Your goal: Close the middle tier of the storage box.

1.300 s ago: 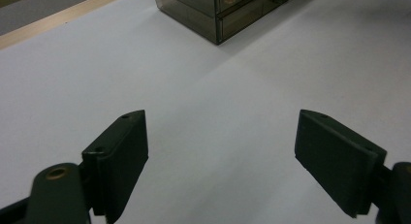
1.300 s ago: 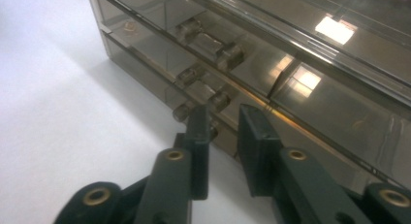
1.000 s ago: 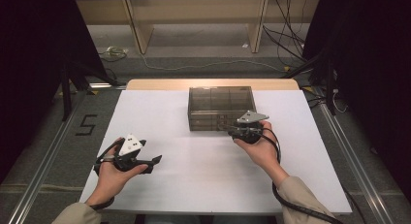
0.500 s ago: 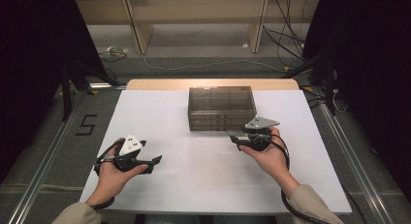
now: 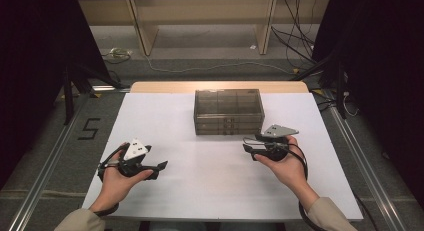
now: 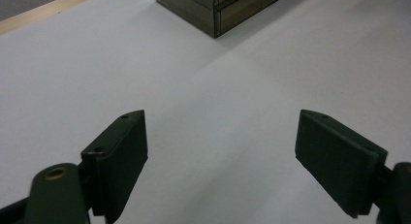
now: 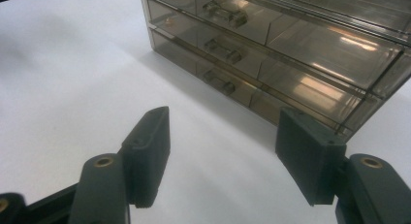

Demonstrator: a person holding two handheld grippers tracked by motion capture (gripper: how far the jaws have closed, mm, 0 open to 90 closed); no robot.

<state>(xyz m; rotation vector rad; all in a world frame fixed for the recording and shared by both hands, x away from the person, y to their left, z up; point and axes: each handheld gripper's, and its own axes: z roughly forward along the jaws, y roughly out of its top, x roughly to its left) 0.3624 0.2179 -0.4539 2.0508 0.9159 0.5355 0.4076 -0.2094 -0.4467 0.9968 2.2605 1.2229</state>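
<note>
While my left gripper [image 5: 155, 167] is hovering wide open and empty near the bench's [image 5: 210, 191] front-left corner, my right gripper's [image 5: 248, 144] fingers have just been opening, nothing between them, beside the drawer box [image 5: 228, 111].

It looked like a lab recording bay: a white-topped table [image 5: 165, 116] stood between black curtains [image 5: 35, 66], with loose cables [image 5: 295, 41] and aluminium rails [image 5: 42, 176] on the floor.

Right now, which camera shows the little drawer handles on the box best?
The right gripper view: the drawer handles are close and clear through the box front. The high view shows the whole box, handles tiny. The left gripper view catches one corner.
</note>
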